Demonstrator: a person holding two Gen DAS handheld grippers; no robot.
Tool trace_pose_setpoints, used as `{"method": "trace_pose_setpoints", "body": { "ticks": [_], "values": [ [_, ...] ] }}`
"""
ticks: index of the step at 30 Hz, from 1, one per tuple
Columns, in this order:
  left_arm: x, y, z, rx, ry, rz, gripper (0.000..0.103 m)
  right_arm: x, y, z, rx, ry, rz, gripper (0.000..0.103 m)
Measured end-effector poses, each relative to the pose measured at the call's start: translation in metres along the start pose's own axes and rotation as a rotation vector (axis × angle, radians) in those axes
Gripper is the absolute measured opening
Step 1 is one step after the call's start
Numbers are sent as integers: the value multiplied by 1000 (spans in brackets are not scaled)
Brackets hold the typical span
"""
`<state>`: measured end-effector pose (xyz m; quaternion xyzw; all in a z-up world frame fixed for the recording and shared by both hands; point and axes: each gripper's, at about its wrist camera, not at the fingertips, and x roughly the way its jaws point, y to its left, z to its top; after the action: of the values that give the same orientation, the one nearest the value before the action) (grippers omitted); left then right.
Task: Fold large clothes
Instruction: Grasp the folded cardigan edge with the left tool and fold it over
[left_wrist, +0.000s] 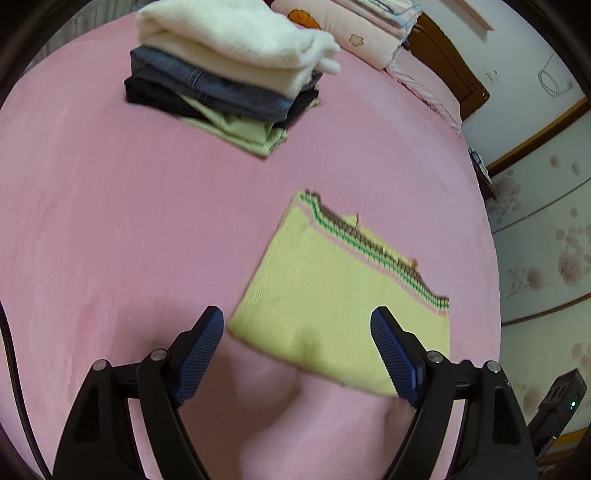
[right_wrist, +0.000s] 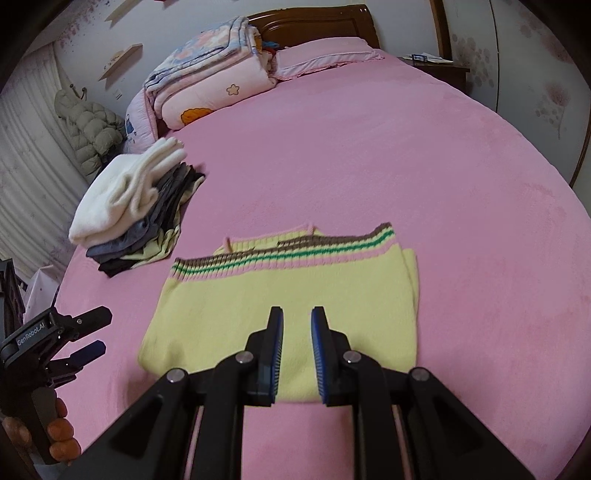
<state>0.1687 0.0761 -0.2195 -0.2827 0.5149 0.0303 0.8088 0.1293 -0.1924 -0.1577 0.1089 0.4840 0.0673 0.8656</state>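
Pink bedding (right_wrist: 369, 155) spreads below a wooden headboard (right_wrist: 314, 22), bearing a folded yellow sweater (right_wrist: 280, 295) near a stack of folded clothes (right_wrist: 136, 206), with the left gripper (left_wrist: 297, 350) wide and empty, the right gripper (right_wrist: 297, 354) narrow, gripping nothing.

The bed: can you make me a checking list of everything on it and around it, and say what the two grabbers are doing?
Surface: pink bed cover, mostly smooth.
Job's things: yellow sweater lies folded flat, striped hem on its far edge; stack of folded clothes beside it, white one on top.
Clutter: folded quilts and a pillow at the head of the bed.
Grippers: left gripper wide open, nothing held; right gripper nearly shut with a narrow gap, nothing between its pads; both above the sweater, not touching.
Cables: one on the wall, another at the left view's edge.
Surroundings: wooden headboard, nightstand, puffy jacket hanging by the curtain.
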Motion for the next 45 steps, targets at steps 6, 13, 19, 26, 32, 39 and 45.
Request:
{"method": "trace_pose_setpoints", "body": {
  "ticks": [6,13,19,26,32,39,45],
  "values": [
    [6,-5,-23,94,36,74,98,-3,11,-18,-37,40,-10,15],
    [24,-4,-52,69,120,26,98,-2,8,-32,-6,56,20,15],
    [55,11,-63,-55,157,-145,98,6,7,-41,-13,69,23,15],
    [92,38,-74,-204,88,-319,98,17,5,-51,-9,76,44,15],
    [96,32,-70,-101,-59,-326,98,27,0,-60,-15,78,66,15],
    [105,34,-32,-129,-159,-382,96,27,4,-56,-57,18,90,15],
    [106,19,-21,-59,-200,-340,28,37,23,-42,-164,-46,58,15]
  ]
}}
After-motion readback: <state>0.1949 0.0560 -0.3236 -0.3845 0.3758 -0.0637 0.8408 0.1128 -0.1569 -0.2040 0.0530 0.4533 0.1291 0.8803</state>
